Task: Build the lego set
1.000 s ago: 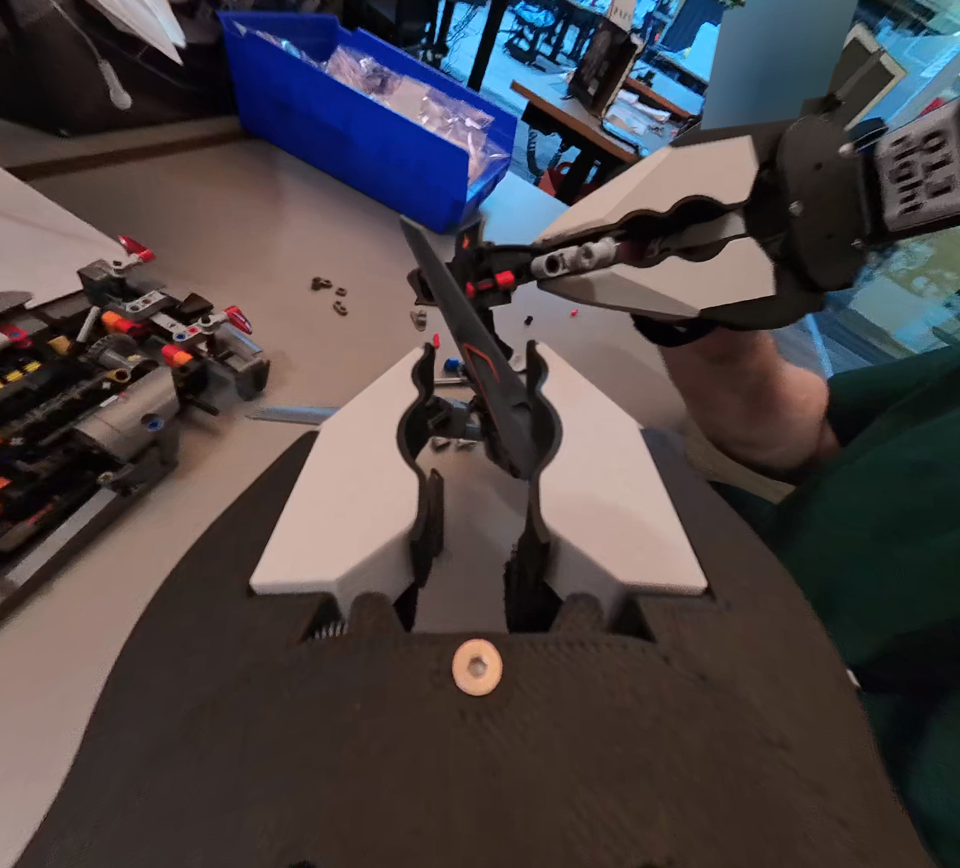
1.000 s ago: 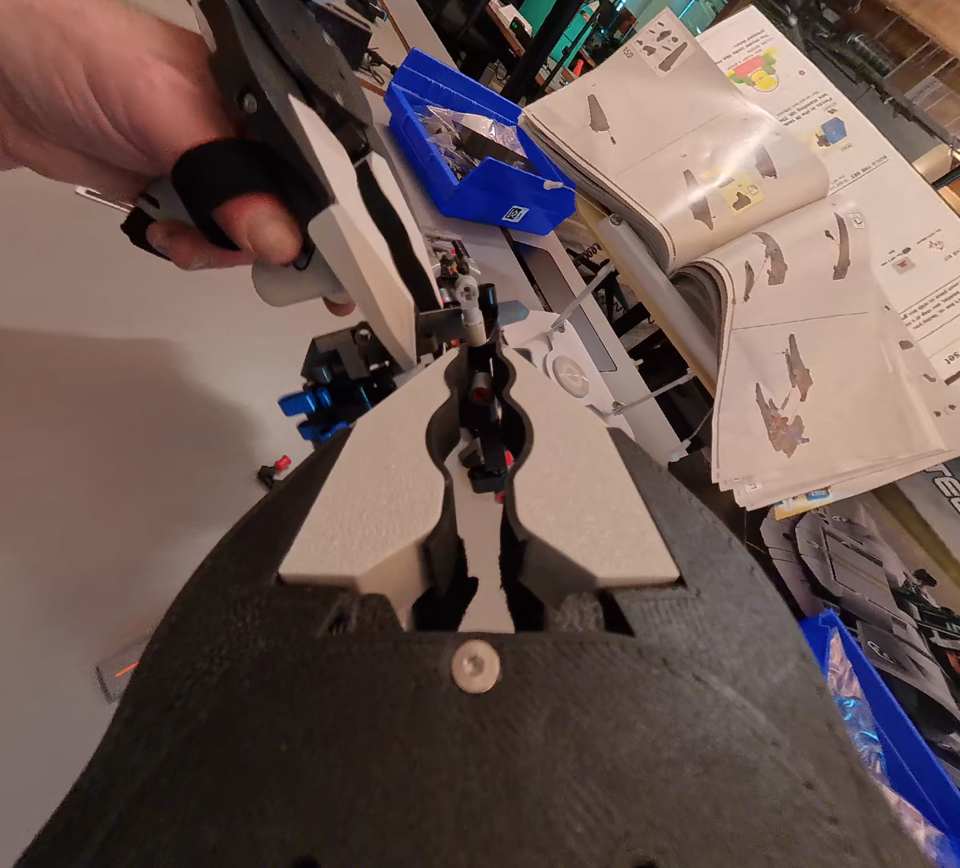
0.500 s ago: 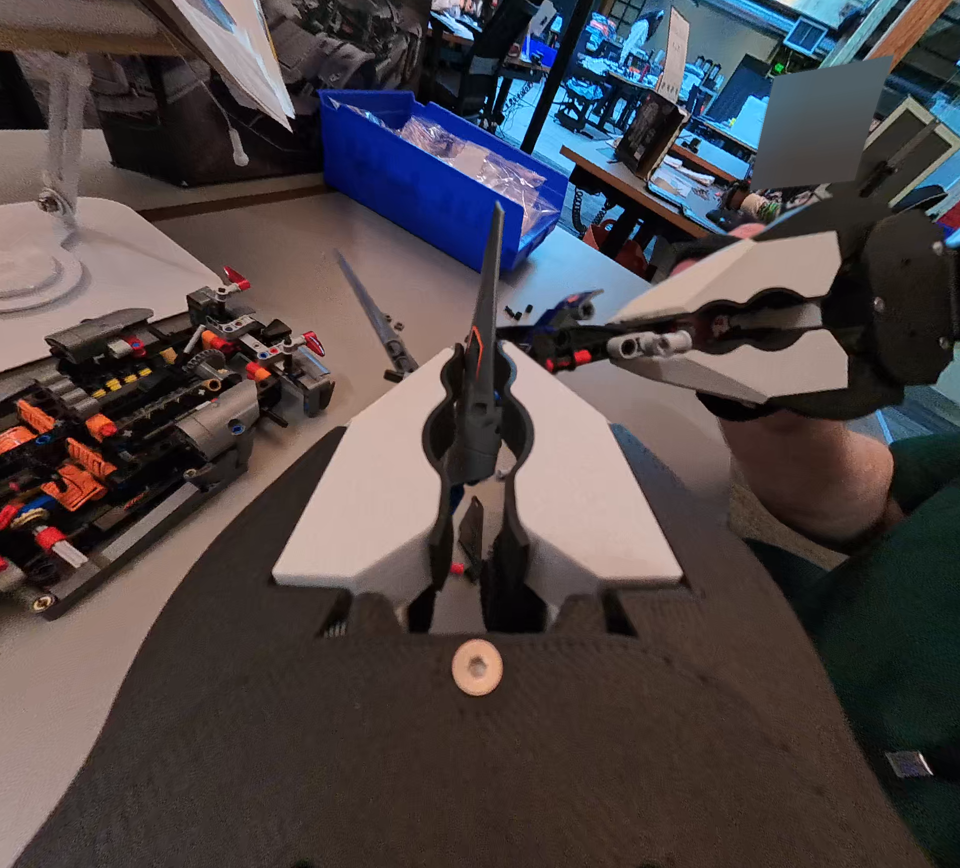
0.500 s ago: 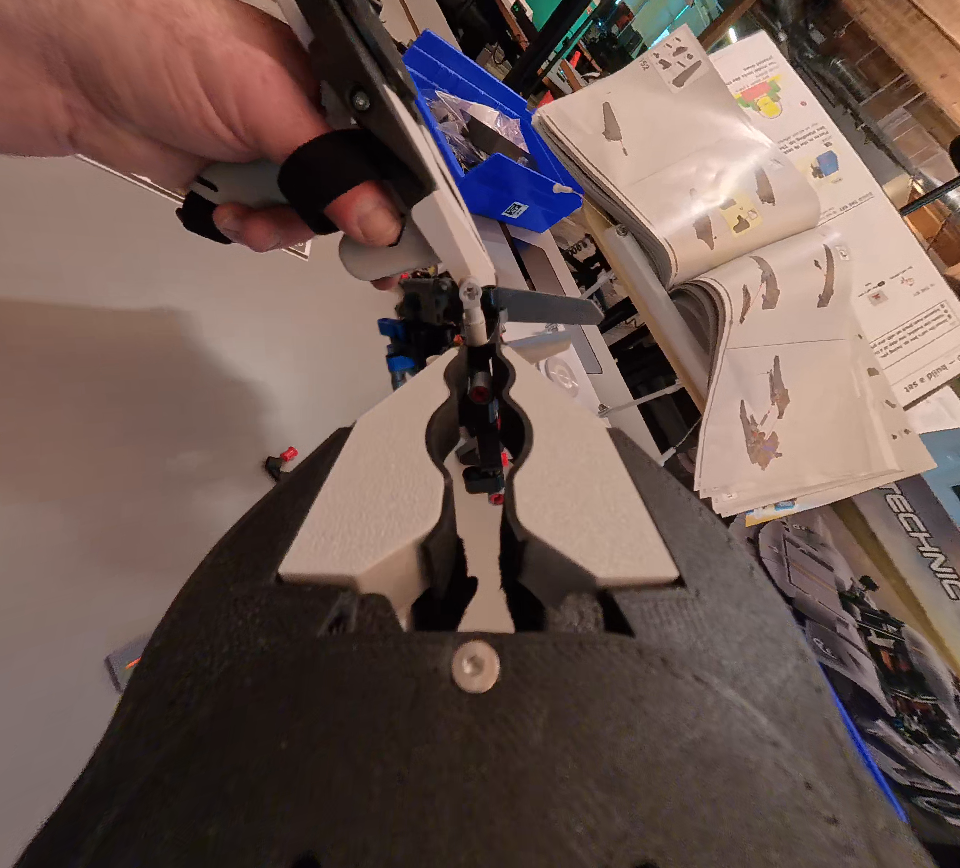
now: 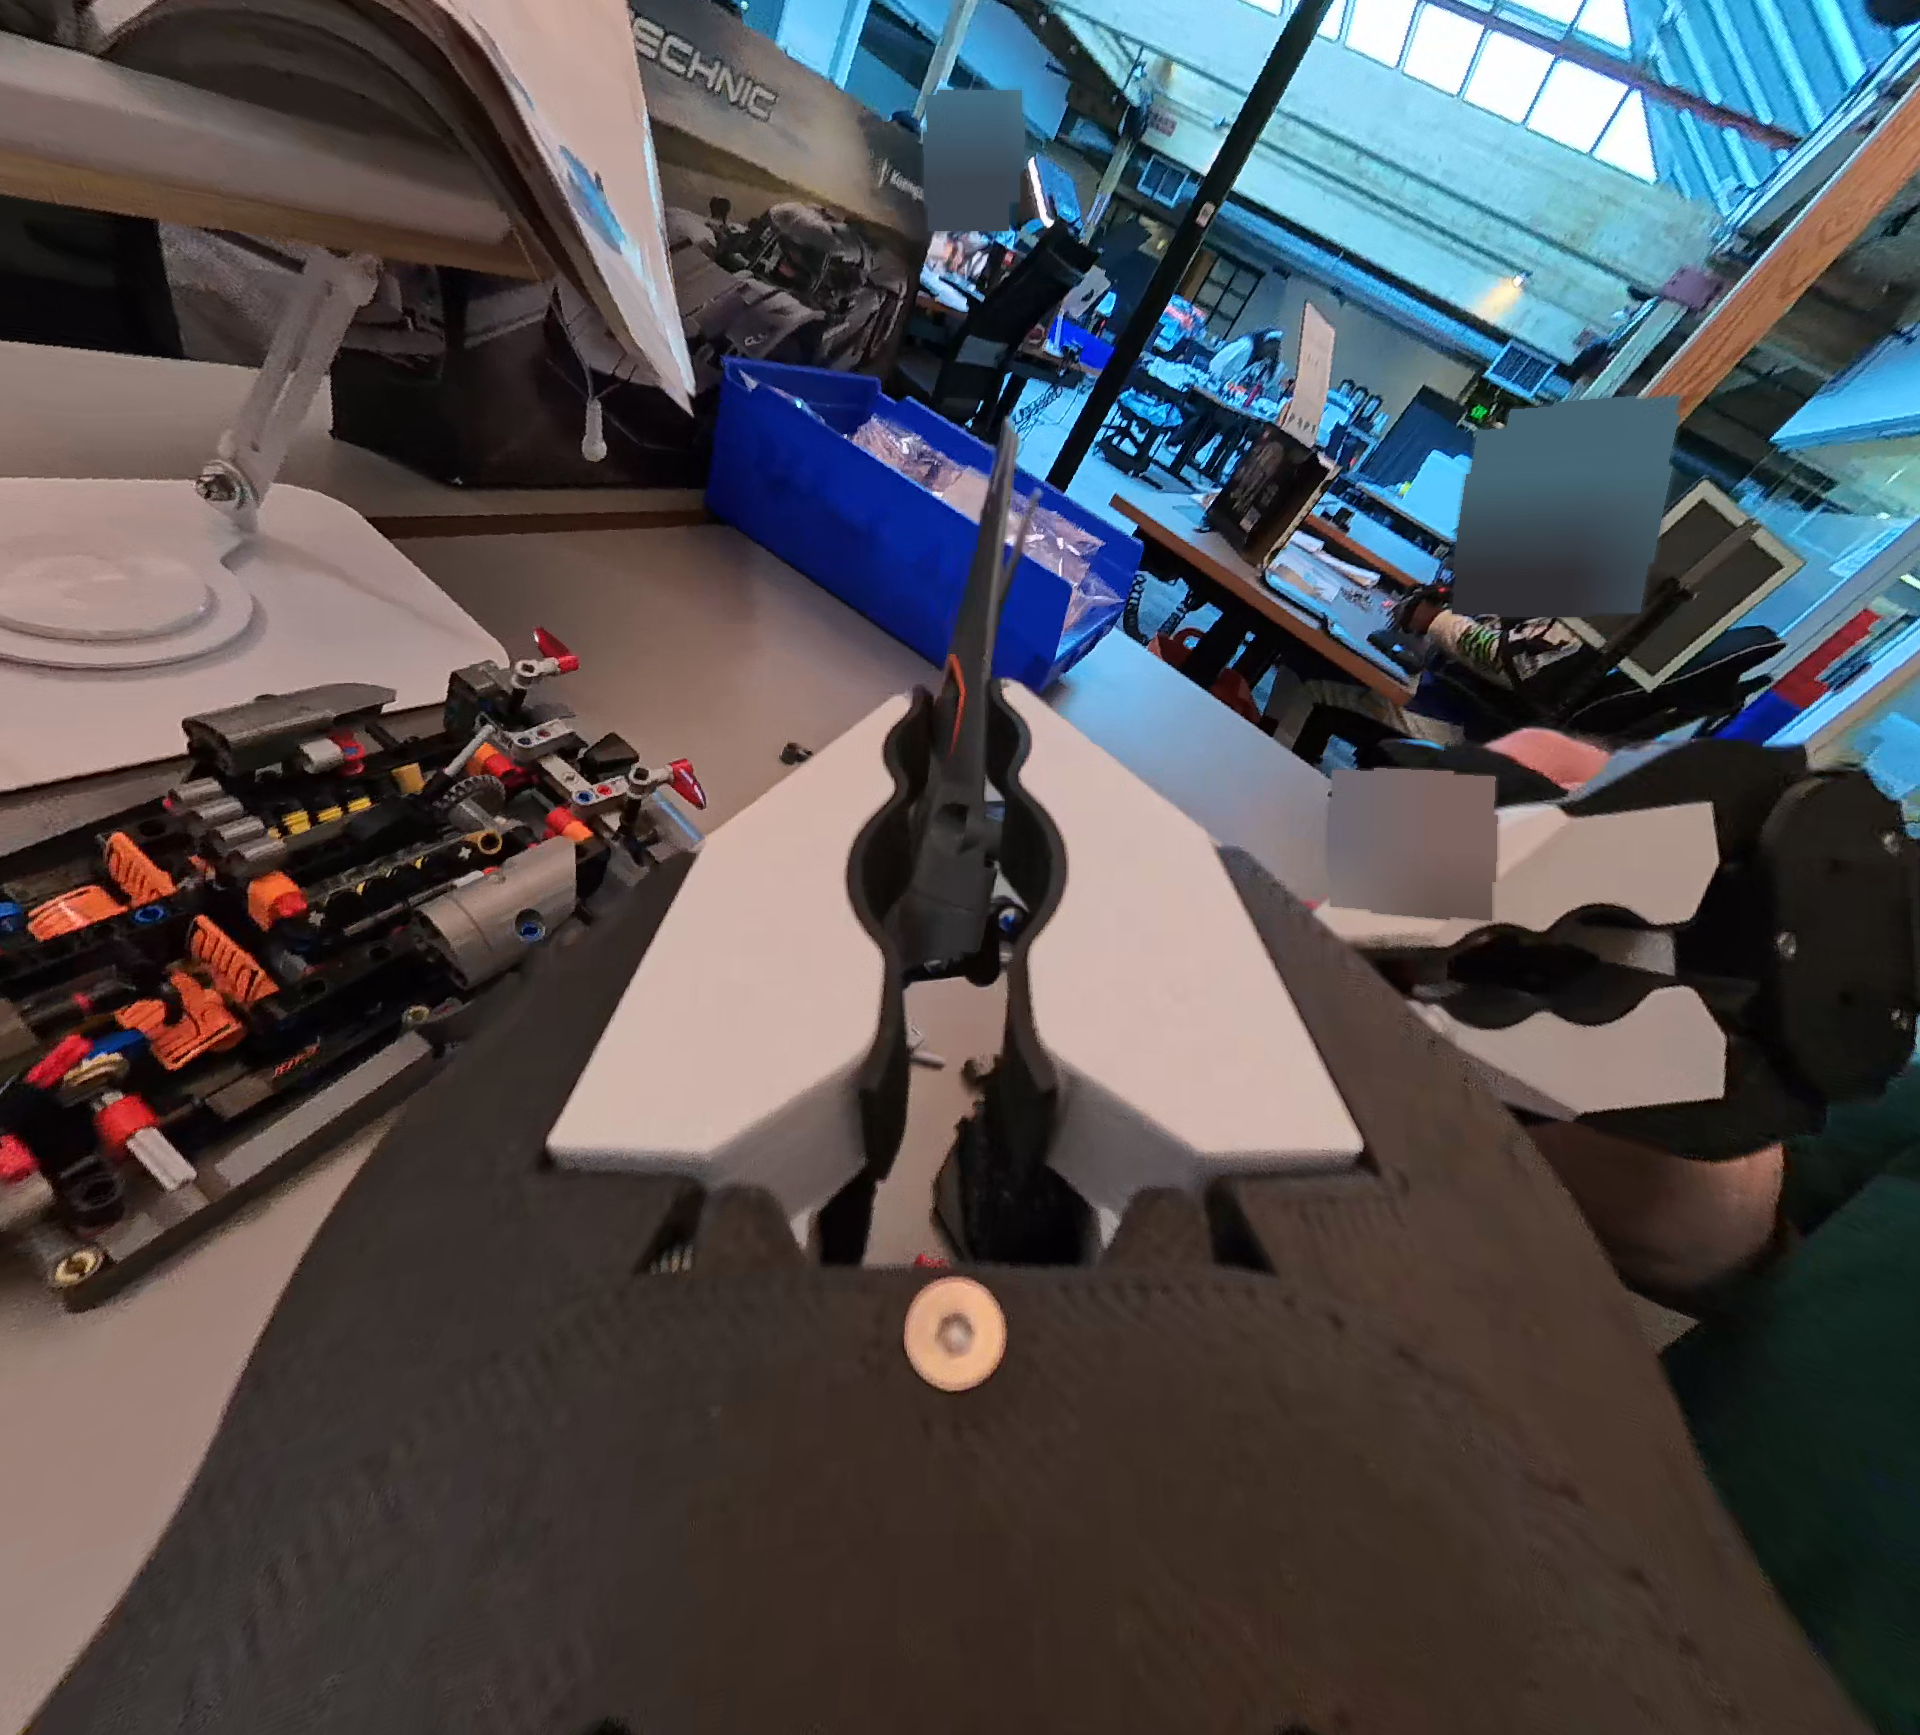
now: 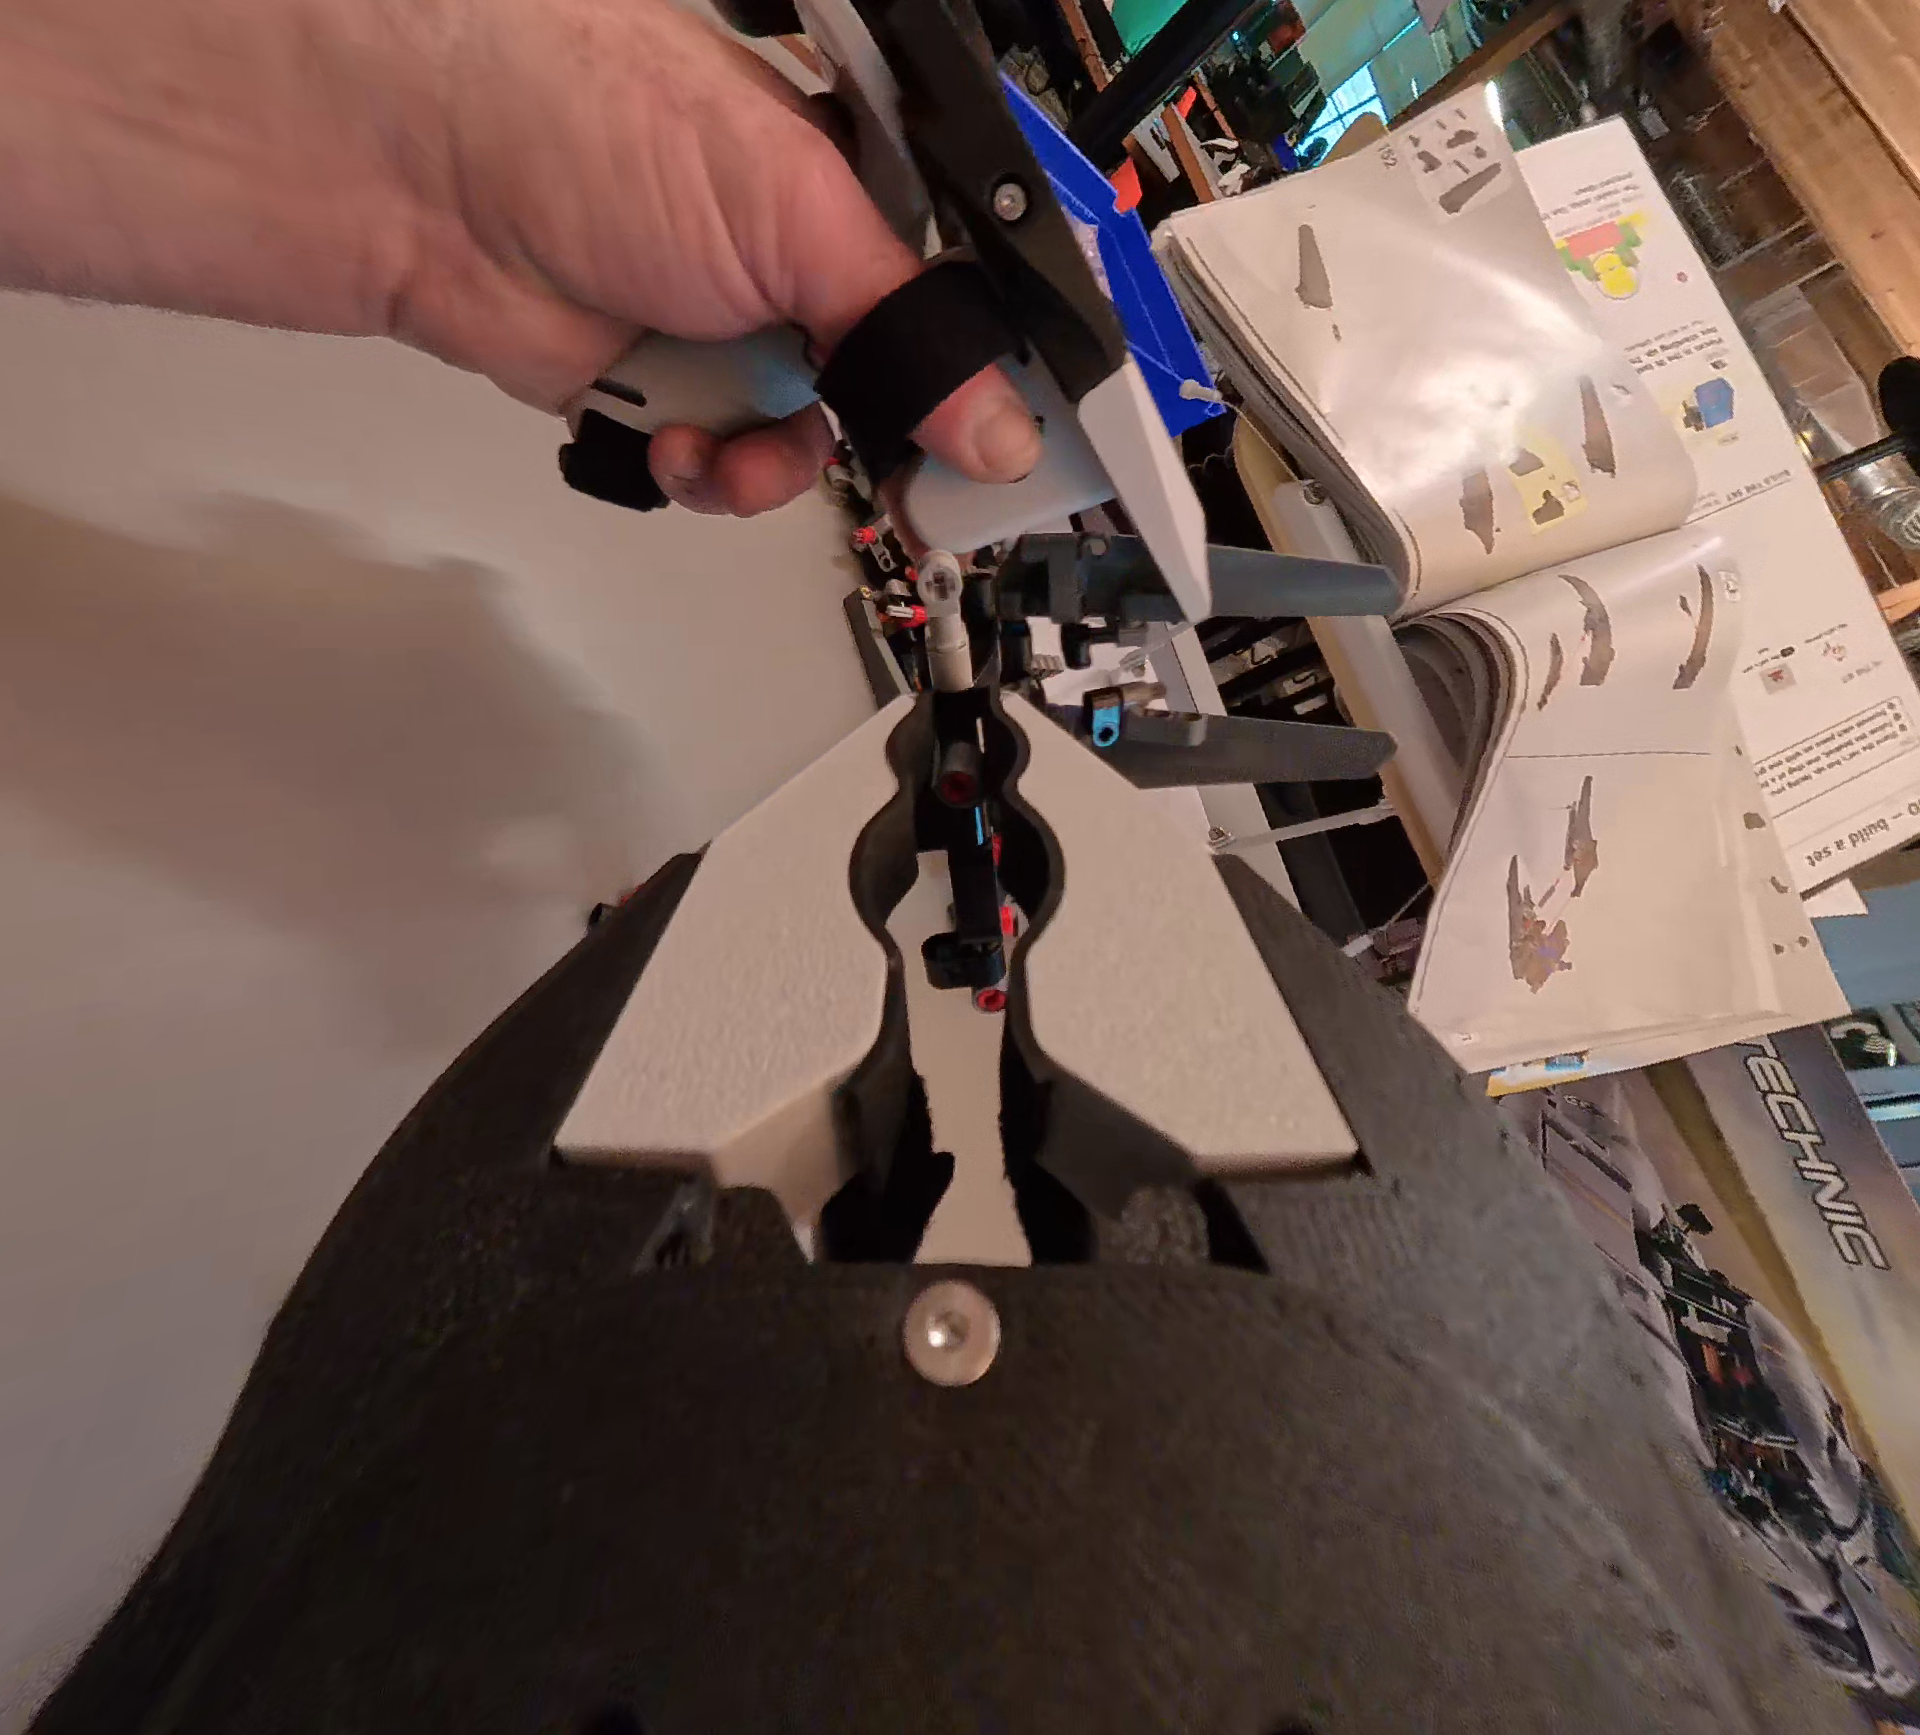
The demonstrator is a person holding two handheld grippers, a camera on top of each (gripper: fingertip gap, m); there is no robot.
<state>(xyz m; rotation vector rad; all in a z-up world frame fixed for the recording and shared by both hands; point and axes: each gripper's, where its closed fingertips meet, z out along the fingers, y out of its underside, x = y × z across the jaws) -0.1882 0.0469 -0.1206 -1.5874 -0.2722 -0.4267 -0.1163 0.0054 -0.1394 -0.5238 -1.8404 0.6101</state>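
My left gripper (image 5: 956, 714) is shut on a long dark grey pointed panel (image 5: 971, 636) that stands upright between its fingers. My right gripper (image 6: 956, 714) is shut on a small black beam assembly (image 6: 971, 854) with red pins and a light grey connector at its tip. In the right wrist view the left gripper (image 6: 1184, 563) holds its panel (image 6: 1288, 589) level, just beyond and to the right of my connector; I cannot tell if they touch. The part-built car chassis (image 5: 291, 885) lies on the table to the left. The right gripper (image 5: 1382, 942) shows at the right, apart from the panel.
A blue bin (image 5: 883, 532) of bagged parts stands at the back. An open instruction book (image 6: 1558, 594) rests on a stand, with the set's box (image 6: 1787, 1322) beside it. A second grey panel (image 6: 1247, 745) with a blue pin lies below the held one. Loose small parts lie on the table (image 5: 665, 605). The tips of one gripper are about 9 cm away from the tips of the other.
My left gripper has risen and tilted up, so its panel now points upward. In the left wrist view the right gripper has dropped lower and to the right, away from the panel.
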